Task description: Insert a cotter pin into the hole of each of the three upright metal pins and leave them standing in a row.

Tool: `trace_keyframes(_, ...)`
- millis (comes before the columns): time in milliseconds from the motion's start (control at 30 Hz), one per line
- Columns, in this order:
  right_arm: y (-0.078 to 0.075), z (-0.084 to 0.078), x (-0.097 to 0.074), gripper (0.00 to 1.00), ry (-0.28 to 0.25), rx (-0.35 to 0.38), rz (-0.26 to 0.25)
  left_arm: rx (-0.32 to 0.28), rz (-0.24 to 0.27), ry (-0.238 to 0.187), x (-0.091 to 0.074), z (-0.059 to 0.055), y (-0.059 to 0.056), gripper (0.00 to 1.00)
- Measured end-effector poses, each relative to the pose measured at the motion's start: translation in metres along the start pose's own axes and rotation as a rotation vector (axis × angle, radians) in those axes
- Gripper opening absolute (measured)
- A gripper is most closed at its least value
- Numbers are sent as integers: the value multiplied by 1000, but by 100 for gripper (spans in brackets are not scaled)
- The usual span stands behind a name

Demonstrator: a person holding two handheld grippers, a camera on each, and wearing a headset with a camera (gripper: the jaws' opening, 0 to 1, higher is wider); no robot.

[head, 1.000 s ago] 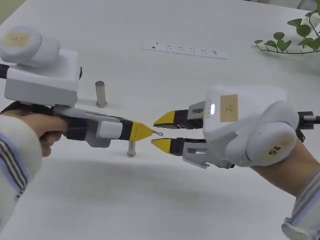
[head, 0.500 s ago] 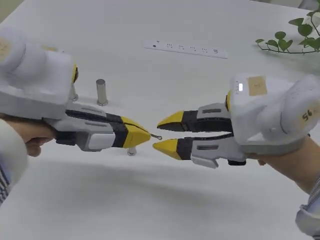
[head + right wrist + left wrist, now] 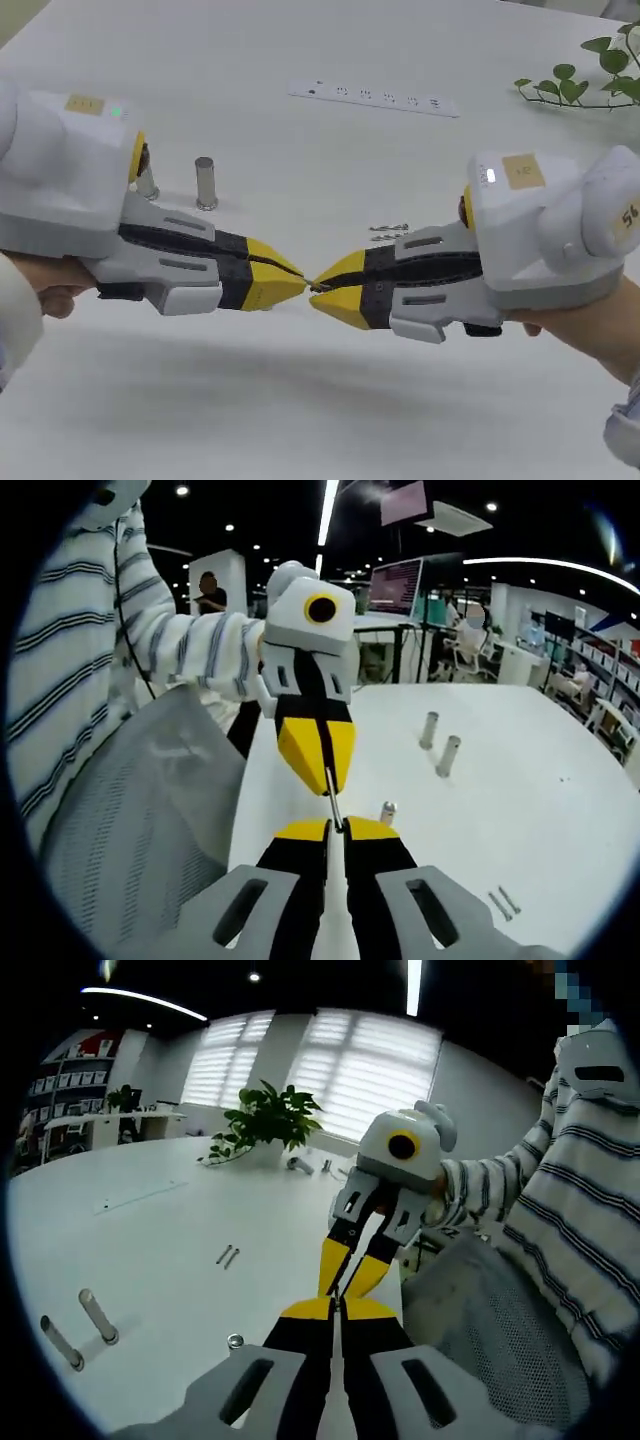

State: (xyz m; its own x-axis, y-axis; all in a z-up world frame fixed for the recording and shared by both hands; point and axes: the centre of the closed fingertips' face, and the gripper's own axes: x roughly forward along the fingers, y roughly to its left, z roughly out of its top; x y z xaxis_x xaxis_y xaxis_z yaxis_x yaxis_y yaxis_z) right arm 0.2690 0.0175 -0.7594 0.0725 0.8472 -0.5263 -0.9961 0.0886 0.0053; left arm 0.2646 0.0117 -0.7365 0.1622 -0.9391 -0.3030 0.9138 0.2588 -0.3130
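Above the middle of the white worktop (image 3: 300, 400), the left tool (image 3: 298, 284) and the right tool (image 3: 321, 291) meet tip to tip, their yellow points almost touching. Between them runs one thin cotter pin (image 3: 332, 792). In the right gripper view it comes out of the left tool's clenched tips and reaches down into the seam of the right tool's own jaws, which are also pressed together on it. Both tools grasp the same cotter pin, held in the air clear of the worktop. In the left gripper view the left tool's jaws lie closed with only a hairline between them, and the right tool's yellow tips narrow to a point right in front of them.

Two tall metal pins (image 3: 205, 183) stand upright side by side at the left of the head view, one partly behind the left tool's white body. A shorter metal pin (image 3: 387, 811) stands apart from that pair — in the right gripper view it is on the worktop just beside the meeting tips. Whether anything sits in its hole is too small to tell. Two spare cotter pins (image 3: 388, 229) lie side by side on the worktop just beyond the right tool. Farther back are a white power strip (image 3: 372, 98) and, at the far right corner, a leafy plant (image 3: 590, 80). Striped sleeves show in both gripper views.
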Motion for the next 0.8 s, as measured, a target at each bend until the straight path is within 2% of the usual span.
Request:
trace_keyframes(67,2,-1,0,6,7,-7,6,5,-4,1,3,0,-4,0)
trace_keyframes(133,3,-2,0,5,11,-7,9,7,-6,3,1,-1,0,0)
trace_keyframes(267,5,-3,0,5,24,-11,20,50,-11,22,2,-5,-2,0)
trace_keyframes(400,8,-5,0,4,36,-22,35,63,-21,31,1,-9,-2,0)
trace_keyframes(467,9,-5,0,4,39,-28,42,43,-18,46,0,-12,-2,0)
trace_keyframes(567,10,-5,-1,4,49,-35,53,44,-16,36,-1,-12,-2,0)
trace_keyframes(800,7,-6,1,3,84,-66,60,24,30,45,-5,-18,9,0)
